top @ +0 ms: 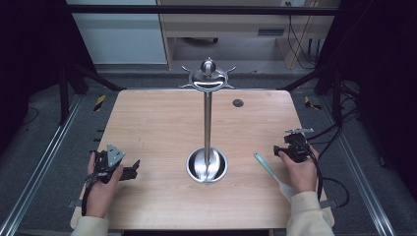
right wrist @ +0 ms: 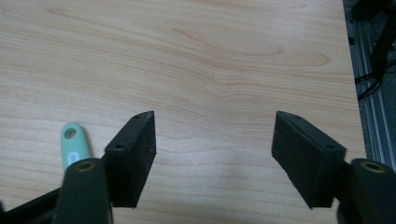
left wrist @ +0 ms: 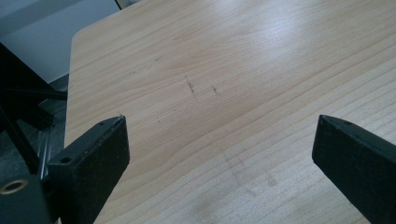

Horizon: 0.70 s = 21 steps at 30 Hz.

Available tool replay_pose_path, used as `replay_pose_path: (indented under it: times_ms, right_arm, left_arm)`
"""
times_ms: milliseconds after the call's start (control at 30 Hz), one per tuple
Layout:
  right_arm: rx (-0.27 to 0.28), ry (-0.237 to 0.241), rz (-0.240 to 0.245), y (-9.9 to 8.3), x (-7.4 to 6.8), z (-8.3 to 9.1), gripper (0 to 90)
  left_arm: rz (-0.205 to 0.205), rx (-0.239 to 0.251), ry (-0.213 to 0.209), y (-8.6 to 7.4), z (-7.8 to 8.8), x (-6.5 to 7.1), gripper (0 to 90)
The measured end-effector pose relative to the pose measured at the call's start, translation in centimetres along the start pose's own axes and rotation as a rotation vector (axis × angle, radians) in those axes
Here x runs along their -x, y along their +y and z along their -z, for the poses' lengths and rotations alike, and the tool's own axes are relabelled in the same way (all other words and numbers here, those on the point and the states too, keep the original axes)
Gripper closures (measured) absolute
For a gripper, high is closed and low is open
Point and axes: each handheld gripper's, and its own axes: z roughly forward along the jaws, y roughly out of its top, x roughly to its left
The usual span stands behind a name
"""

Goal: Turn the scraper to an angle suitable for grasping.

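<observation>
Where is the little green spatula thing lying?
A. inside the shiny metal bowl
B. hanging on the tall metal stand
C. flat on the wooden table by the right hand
C: the pale green spatula with a hole in its handle lies flat on the light wooden table, beside the right hand.

Wooden table (top: 157, 118): steel stand (top: 207, 164), mint utensil (top: 270, 172)

A spatula (top: 269, 171) lies on the table (top: 157, 123), right of the stand (top: 207, 164).

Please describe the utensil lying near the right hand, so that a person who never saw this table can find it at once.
Start at the tall metal stand in the middle of the wooden table. Go to its right, toward the right gripper: the utensil lies flat there. It is the one pale green thing, slim, with a hole in its handle end.
</observation>
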Motion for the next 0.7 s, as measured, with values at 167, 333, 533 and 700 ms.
replay_pose_path:
  times_ms: [167, 333, 533, 700]
  right_arm:
    - [0.008, 0.012, -0.025, 0.0, 0.5, 0.1, 20.3]
    - [0.009, 0.021, -0.028, 0.1, 0.8, 0.1, 17.0]
    - [-0.029, -0.020, -0.012, 0.1, 0.8, -0.5, 24.3]
    - [-0.060, -0.034, 0.004, 0.1, 0.5, -0.8, 42.0]
  left_arm:
    - [-0.006, 0.002, 0.001, 0.1, 0.1, 0.1, 3.7]
    - [-0.008, 0.000, 0.001, 0.1, 0.0, 0.1, 3.7]
    - [-0.022, -0.003, 0.000, 0.2, -0.1, 0.2, 3.7]
    - [-0.023, -0.005, 0.002, 0.1, 0.0, 0.2, 3.7]
